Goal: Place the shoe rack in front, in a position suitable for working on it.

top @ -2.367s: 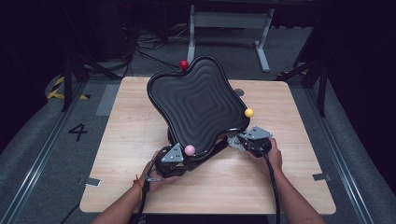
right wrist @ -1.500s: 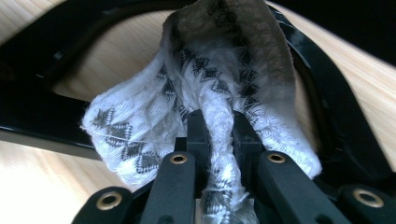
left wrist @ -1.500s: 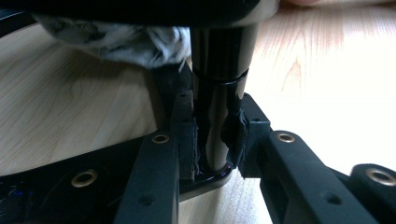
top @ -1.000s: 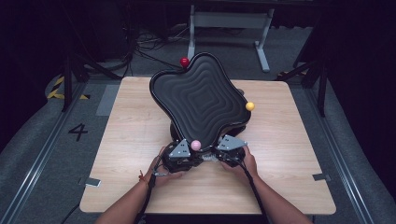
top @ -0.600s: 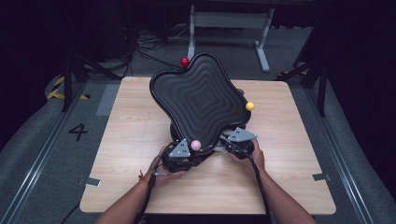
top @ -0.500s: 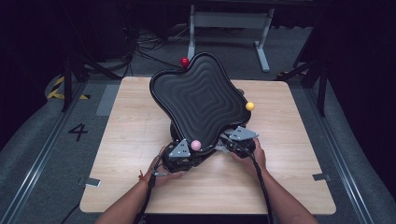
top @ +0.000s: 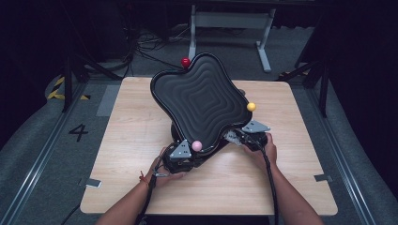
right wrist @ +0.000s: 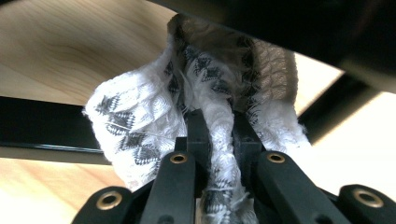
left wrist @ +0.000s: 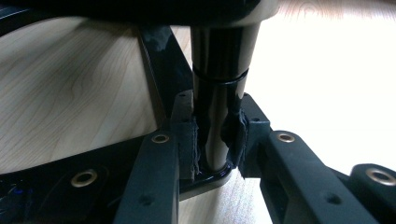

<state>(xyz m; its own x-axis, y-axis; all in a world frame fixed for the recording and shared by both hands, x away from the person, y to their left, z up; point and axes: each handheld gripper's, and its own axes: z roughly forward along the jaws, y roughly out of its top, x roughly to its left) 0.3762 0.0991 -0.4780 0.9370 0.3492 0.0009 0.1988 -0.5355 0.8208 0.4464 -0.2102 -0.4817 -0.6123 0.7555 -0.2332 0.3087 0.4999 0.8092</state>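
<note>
Two grippers are at work on the near side of the black wavy tray [top: 199,101], which stands tilted on the worktop [top: 136,126], and everything here is best placed from that tray. Nearest the person, at its near-left corner just below the pink ball [top: 196,146], the left gripper [top: 180,157] has its fingers [left wrist: 187,140] clamped on a glossy black post [left wrist: 217,107] that runs upright from the base to the tray's underside. At the near-right edge, the right gripper [top: 246,136] has its fingers [right wrist: 198,128] pinched tight on a white cloth with a black pattern [right wrist: 140,121], bunched up and pressed against the underside of the tray. So the cloth lies straight ahead of the right fingers and above them, between them and the tray, and the right hand is the one that can wipe; the left only steadies the stand. I would judge the next stroke runs along the tray's edge, its long way slanting from this near side toward the far left. Farther off, a yellow ball [top: 251,106] sits at the right edge and a red ball [top: 186,62] at the far corner.
</note>
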